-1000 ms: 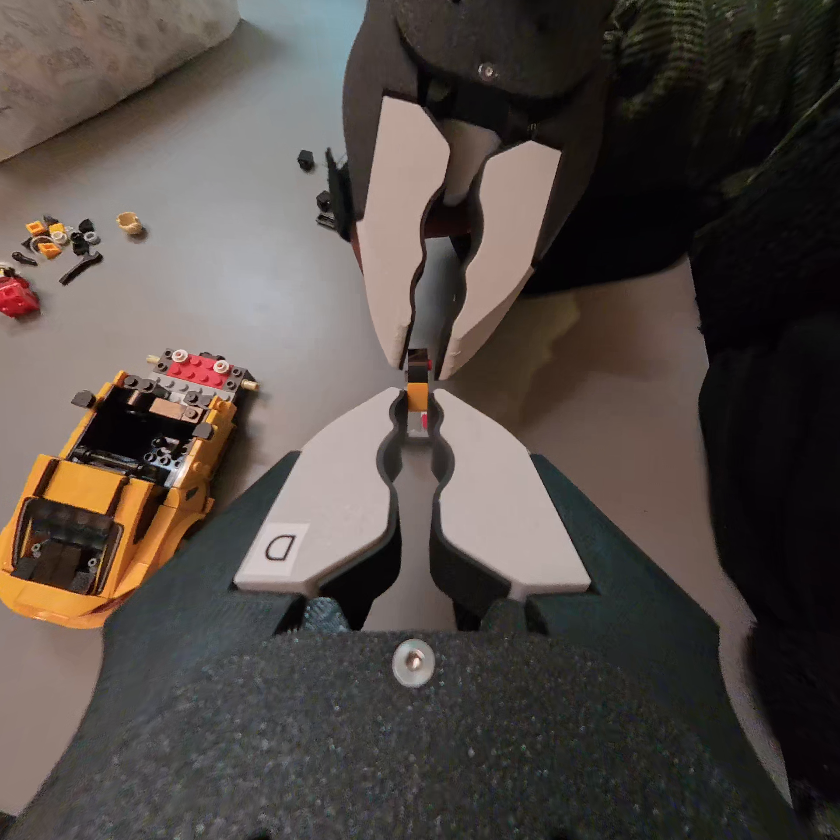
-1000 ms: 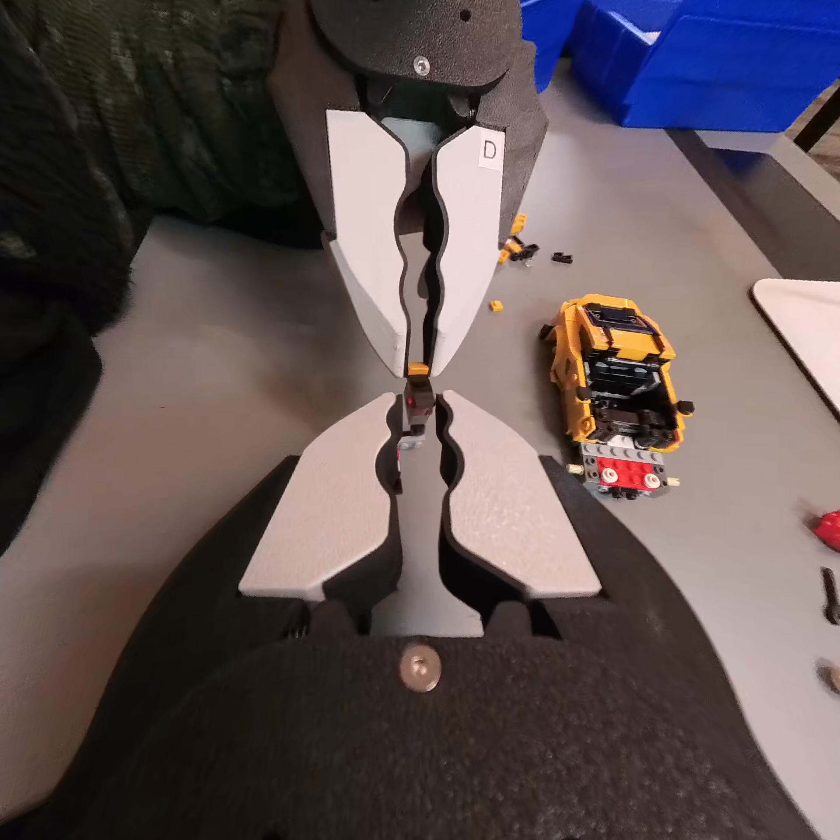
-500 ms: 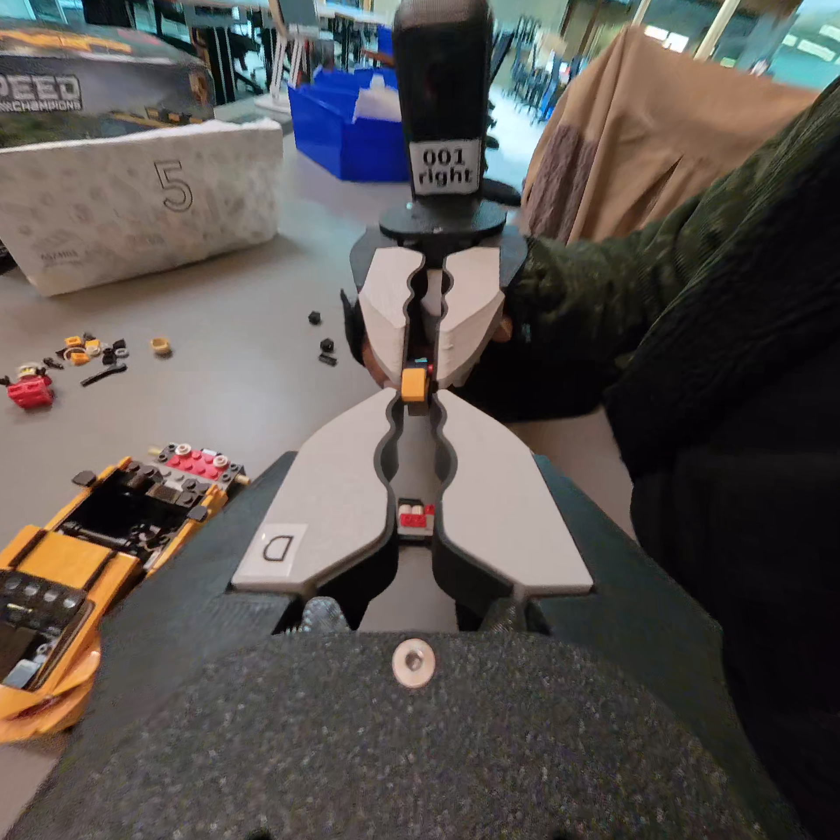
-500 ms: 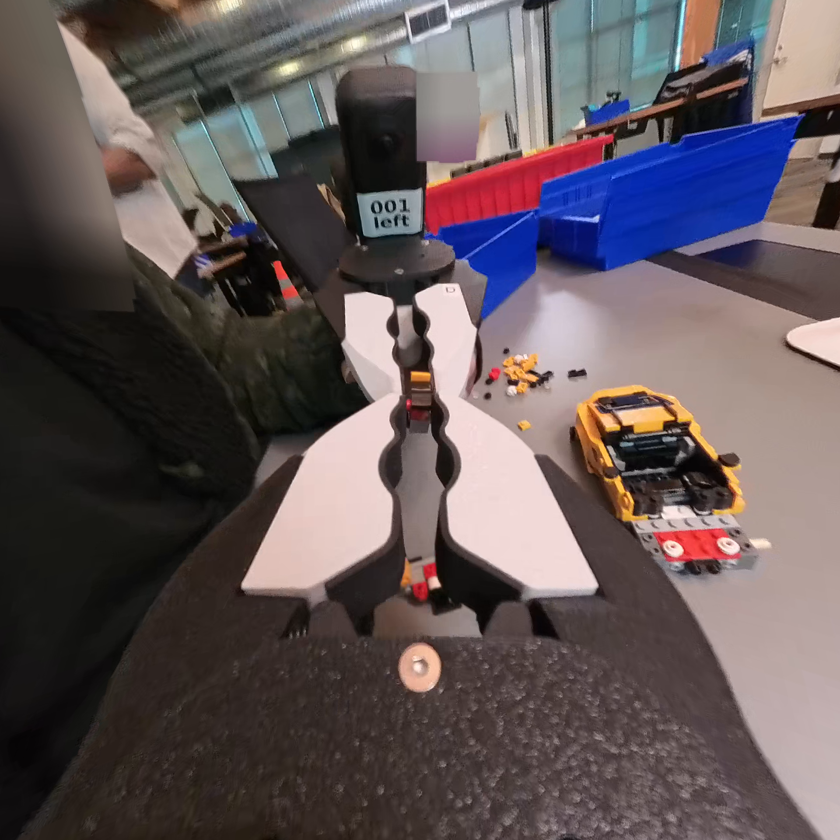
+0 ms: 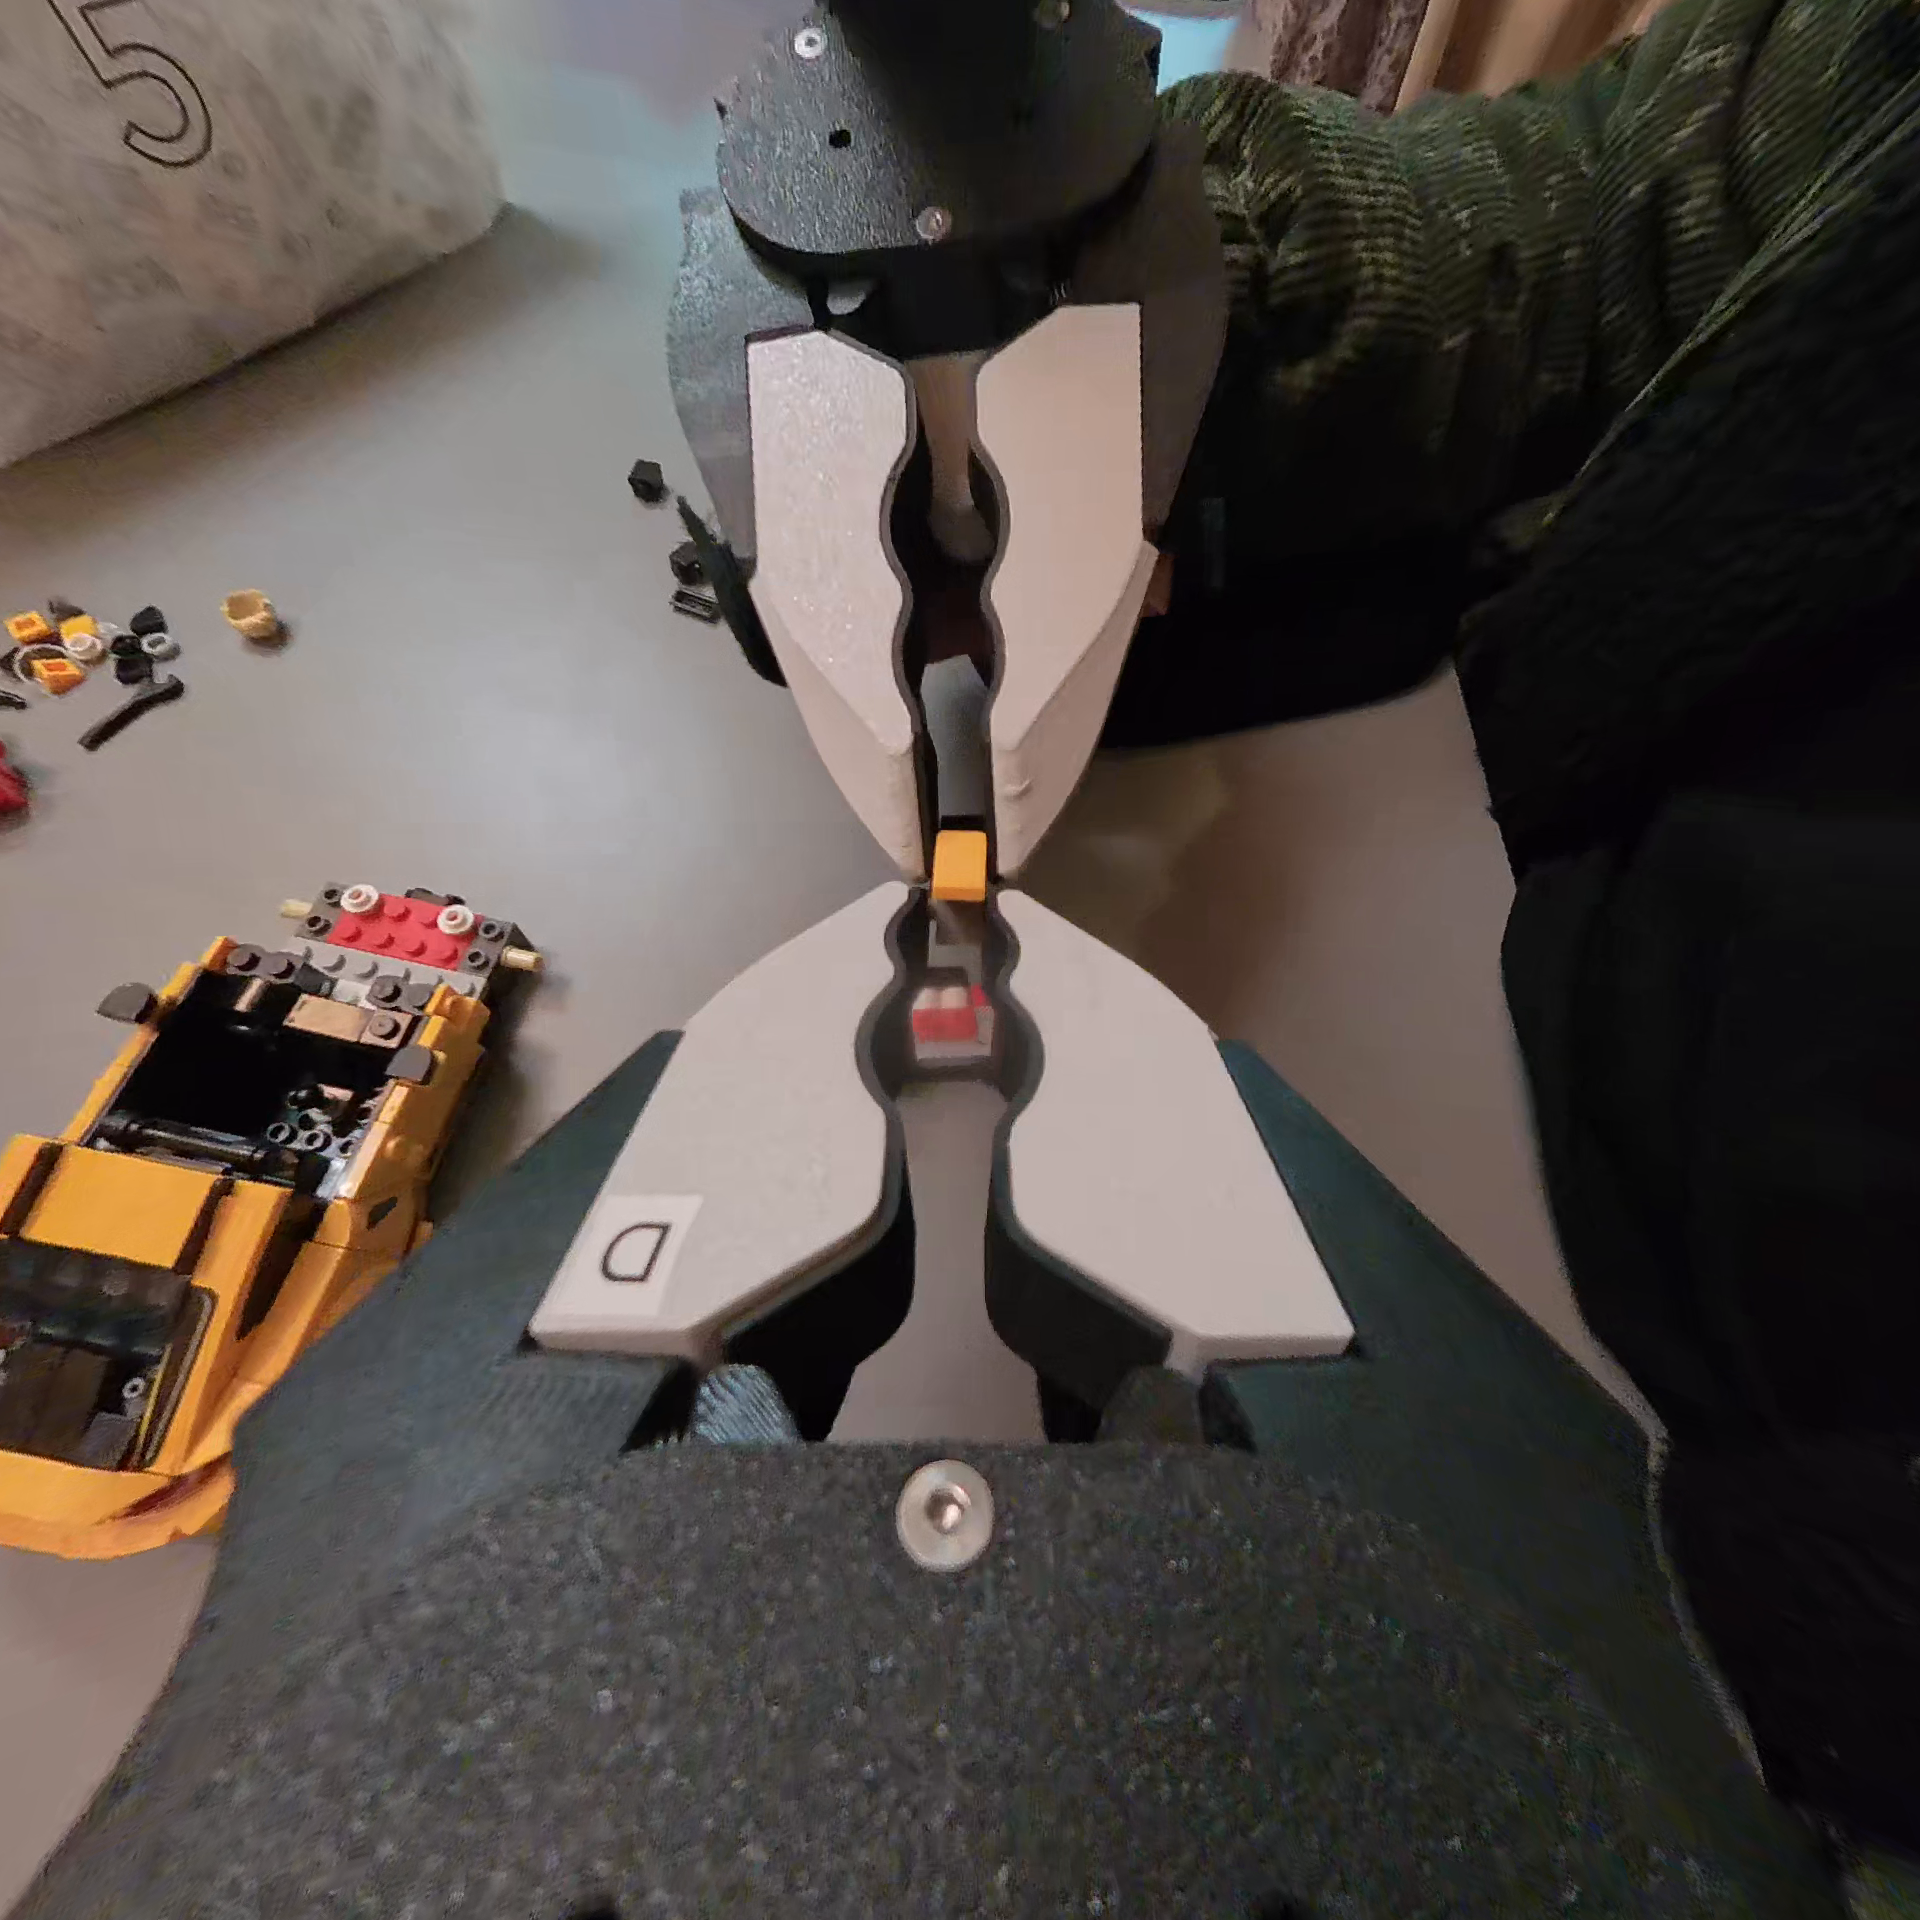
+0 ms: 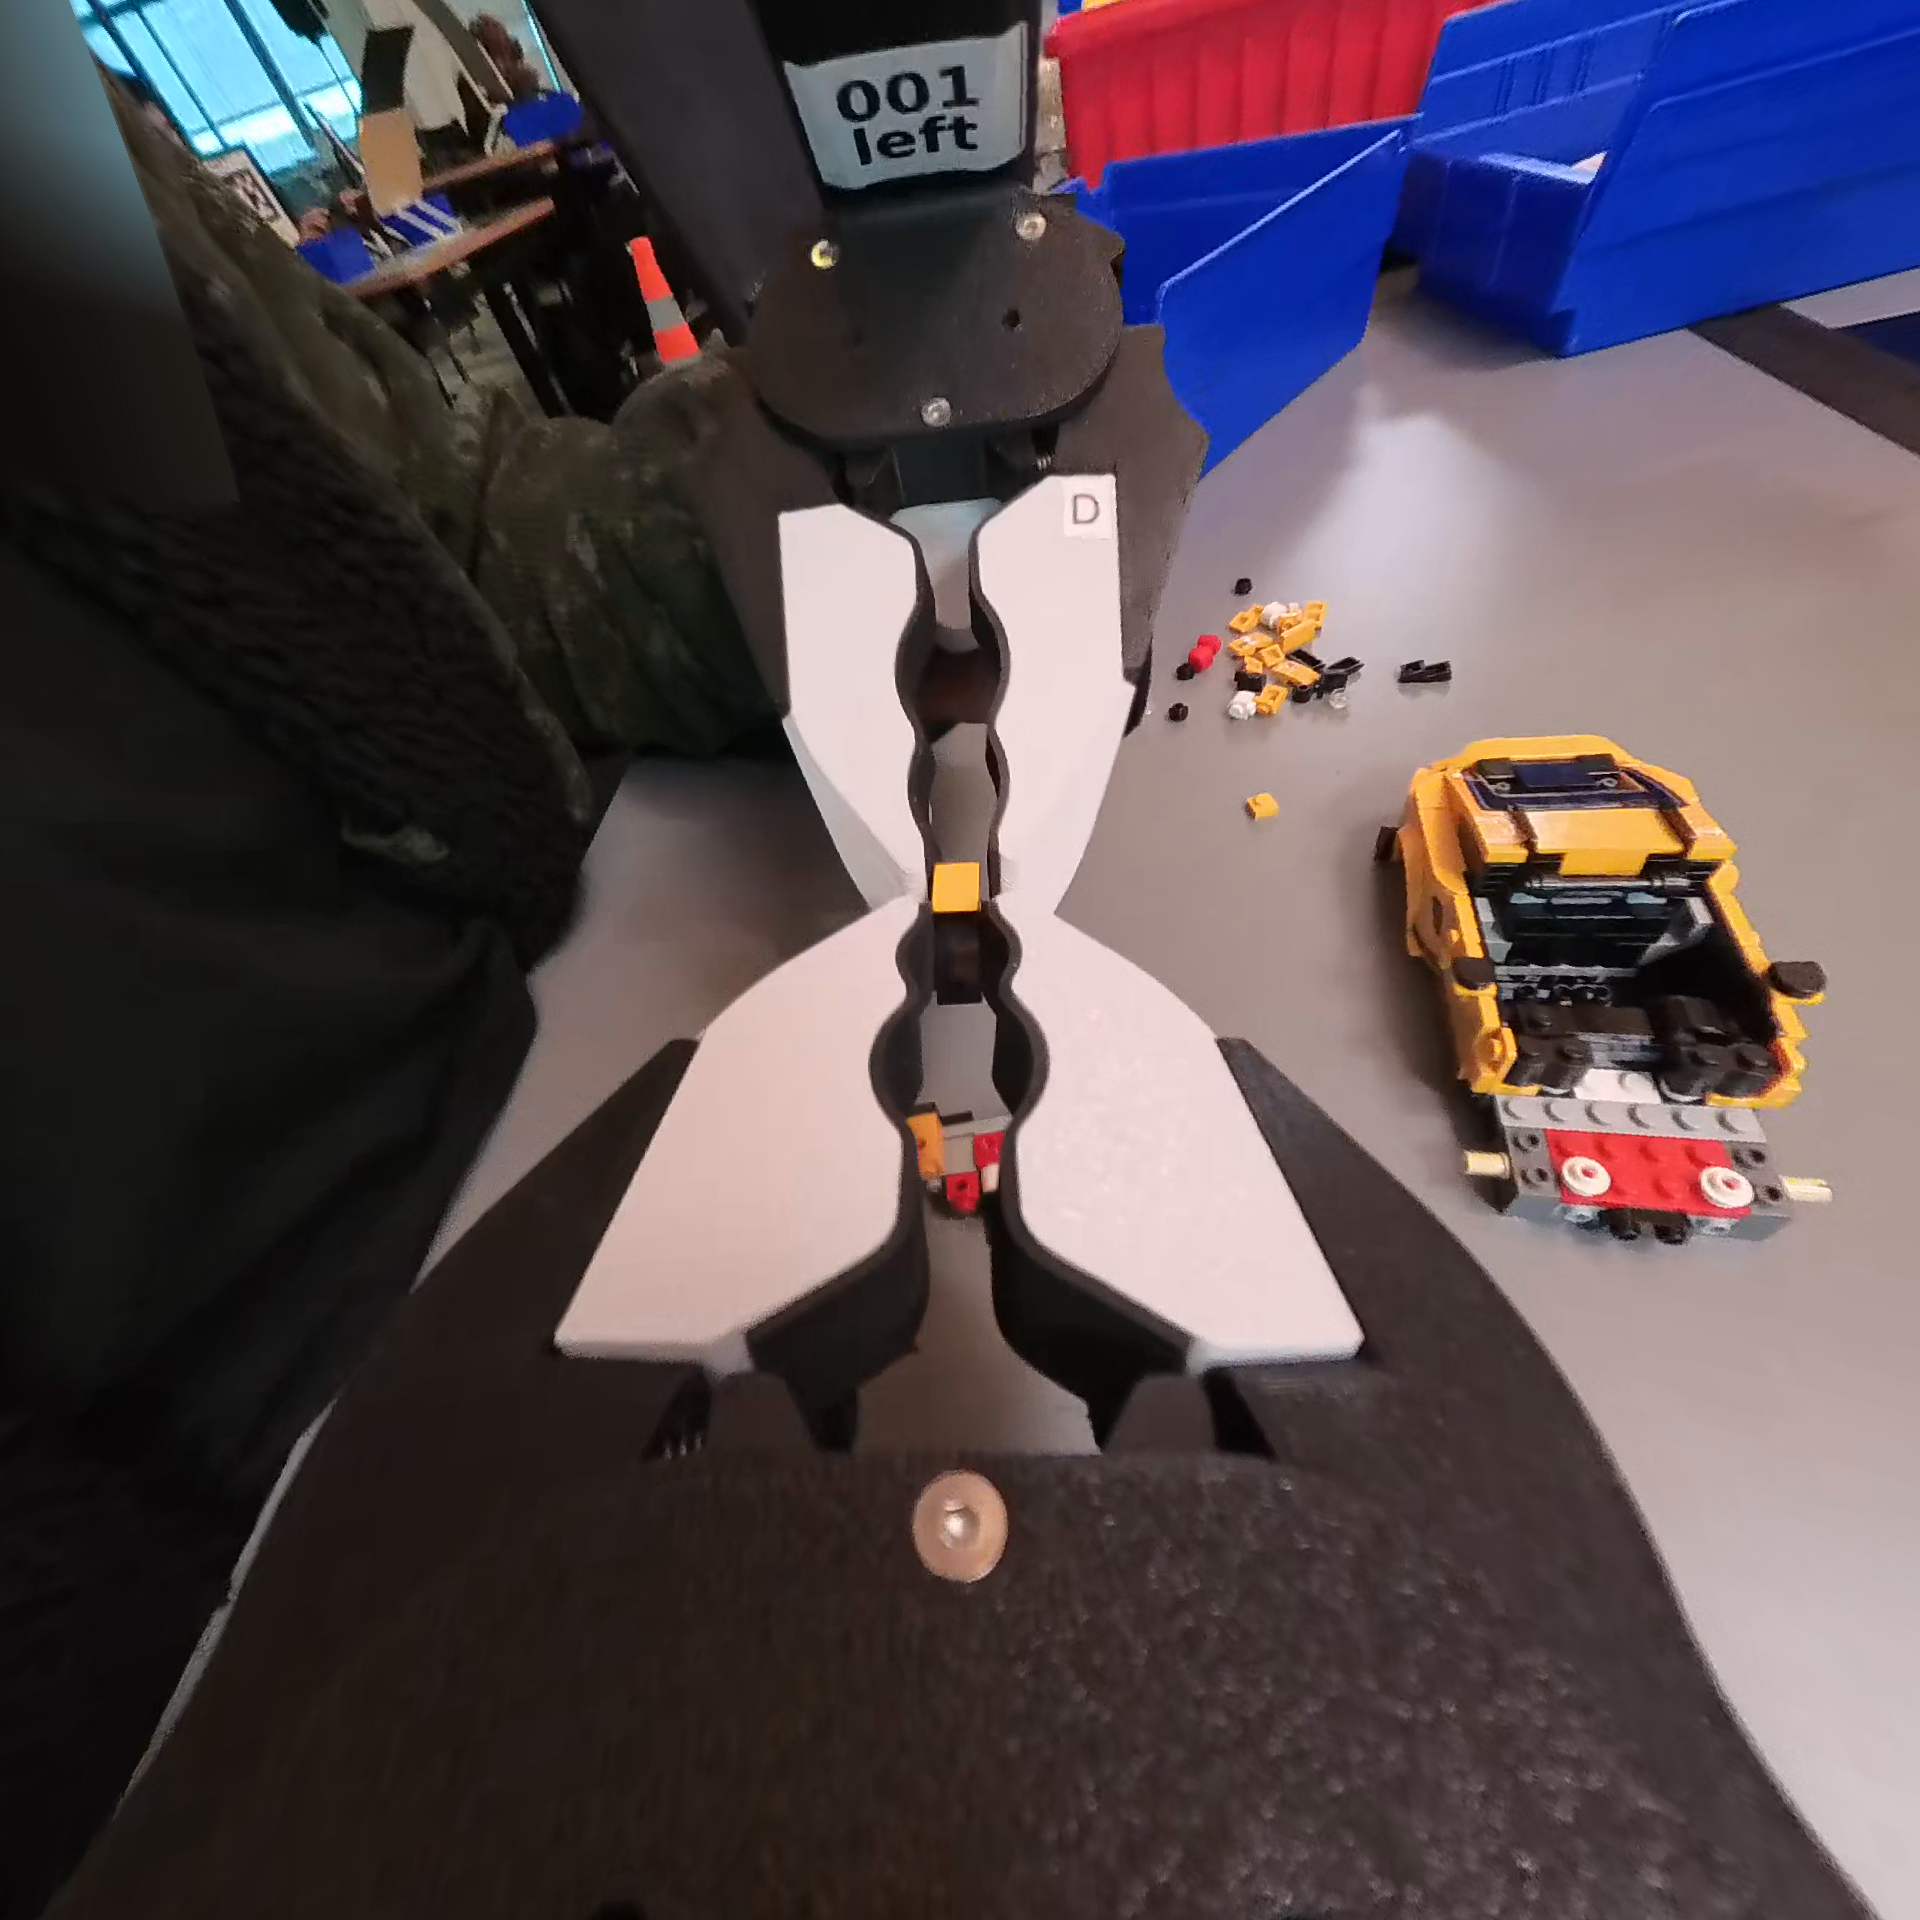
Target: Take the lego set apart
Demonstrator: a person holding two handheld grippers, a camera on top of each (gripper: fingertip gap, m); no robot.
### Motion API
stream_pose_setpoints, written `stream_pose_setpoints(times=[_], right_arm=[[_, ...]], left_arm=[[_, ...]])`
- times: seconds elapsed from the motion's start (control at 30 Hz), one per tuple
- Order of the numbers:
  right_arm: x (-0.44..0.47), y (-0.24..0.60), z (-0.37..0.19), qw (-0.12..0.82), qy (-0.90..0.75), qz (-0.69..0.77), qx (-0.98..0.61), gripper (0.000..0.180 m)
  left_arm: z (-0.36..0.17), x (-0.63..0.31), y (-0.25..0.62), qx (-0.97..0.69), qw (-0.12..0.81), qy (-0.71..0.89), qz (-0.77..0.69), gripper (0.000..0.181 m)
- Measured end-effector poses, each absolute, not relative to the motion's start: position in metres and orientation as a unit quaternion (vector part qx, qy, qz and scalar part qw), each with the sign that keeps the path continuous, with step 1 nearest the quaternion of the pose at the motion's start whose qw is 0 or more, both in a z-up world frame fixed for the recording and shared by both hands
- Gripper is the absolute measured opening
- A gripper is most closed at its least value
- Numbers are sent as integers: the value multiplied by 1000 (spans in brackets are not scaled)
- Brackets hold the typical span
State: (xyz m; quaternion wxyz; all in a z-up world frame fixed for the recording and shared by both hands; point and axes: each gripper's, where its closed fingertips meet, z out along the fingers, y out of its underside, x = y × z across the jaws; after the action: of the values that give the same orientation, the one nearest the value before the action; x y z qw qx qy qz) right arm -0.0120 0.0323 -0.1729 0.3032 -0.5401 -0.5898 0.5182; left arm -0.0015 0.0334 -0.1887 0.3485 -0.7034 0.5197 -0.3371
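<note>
My left hand-held gripper (image 5: 956, 902) and right hand-held gripper (image 6: 958, 914) both pinch one small orange-and-black brick stack (image 6: 956, 890), its long axis running tip to tip; beside it on the grey counter (image 6: 1507, 540), the yellow lego car (image 6: 1590, 966) points its nose away from my right camera.

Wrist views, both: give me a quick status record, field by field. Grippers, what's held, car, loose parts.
left gripper: shut on stack, tip to tip with right gripper
right gripper: shut on stack, black end
stack: small, orange brick joined to a black part, held above table between both grippers
car: yellow, cabin open, red plate at one end, on table, clear of both grippers
scrap: small red-and-white piece on table under the grippers
pile: loose orange, black and white bits beyond car
</note>
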Motion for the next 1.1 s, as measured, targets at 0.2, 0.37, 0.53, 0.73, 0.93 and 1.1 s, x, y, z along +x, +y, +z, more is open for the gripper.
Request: stream_pose_setpoints(times=[0.2,0.37,0.53,0.73,0.93,1.1], right_arm=[[-9,32,-178,299,-604,503,-541,8],[-10,32,-171,315,-595,515,-531,8],[-11,31,-156,313,-554,571,-518,7],[11,58,-114,357,-460,639,-502,8],[8,61,-133,349,-473,606,-537,8],[5,70,-155,337,-478,566,-581,8]], left_arm=[[-190,-3,32,-705,339,520,-342,10],[-184,-3,32,-702,345,510,-358,10],[-170,-4,30,-692,353,490,-396,10],[-185,-17,34,-714,335,477,-389,10],[-186,-16,44,-722,345,456,-390,9],[-207,-14,50,-735,335,450,-380,9]])
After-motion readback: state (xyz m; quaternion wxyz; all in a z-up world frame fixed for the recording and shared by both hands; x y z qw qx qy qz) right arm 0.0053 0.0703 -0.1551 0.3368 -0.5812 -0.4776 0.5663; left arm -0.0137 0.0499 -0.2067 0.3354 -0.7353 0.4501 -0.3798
